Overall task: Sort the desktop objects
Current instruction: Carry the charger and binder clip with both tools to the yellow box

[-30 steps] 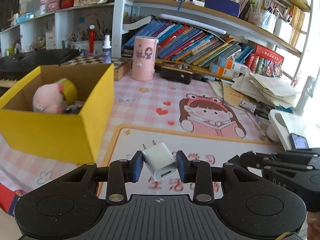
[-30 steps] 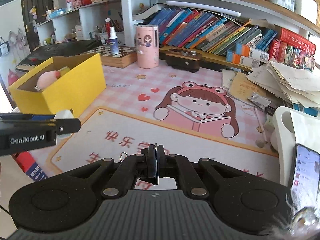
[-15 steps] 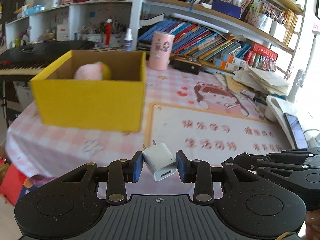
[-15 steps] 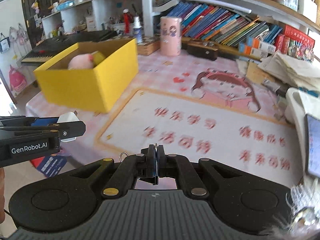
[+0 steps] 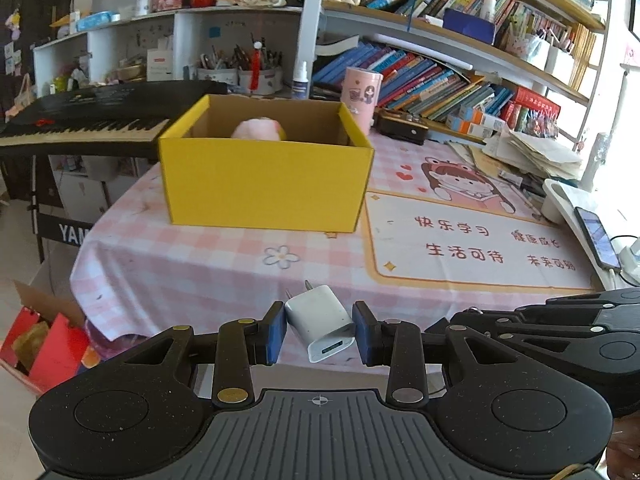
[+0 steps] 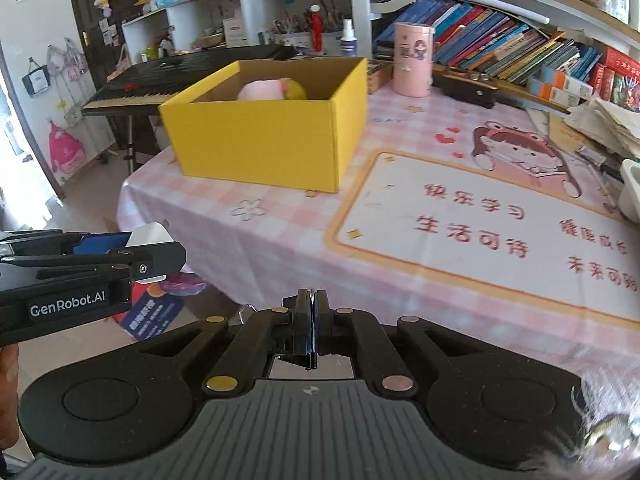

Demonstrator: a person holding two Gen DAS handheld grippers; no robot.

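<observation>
We are looking across a table point(image 5: 208, 264) draped in a soft pink-and-white checked cloth, its near edge hanging in folds. On the right half a smooth printed desk mat point(image 5: 472, 248) is lying flat, bordered in orange, with red characters and a cartoon girl reading. On the left half a yellow cardboard box point(image 5: 264, 184) is standing open, rectangular, with plain brown inner walls; a pink plush toy point(image 5: 256, 130) is showing above its front wall, with something yellow just beside it. Behind the box a pink cylinder point(image 5: 361, 94) with a cartoon print is standing upright.

We are holding the left gripper point(image 5: 319, 332) short of the table's near edge, well apart from the box. Its blue-padded jaws are standing at a narrow gap, pressing on a white charger plug point(image 5: 320, 322), a small glossy plastic block with rounded corners. Its long axis is running diagonally: the two metal prongs are pointing away and up-left toward the box, and the USB port end is pointing back down-right toward the camera.

We are holding the right gripper point(image 6: 311, 322) beside it, matte black and speckled, its jaws fully closed together with nothing visible between them.
</observation>
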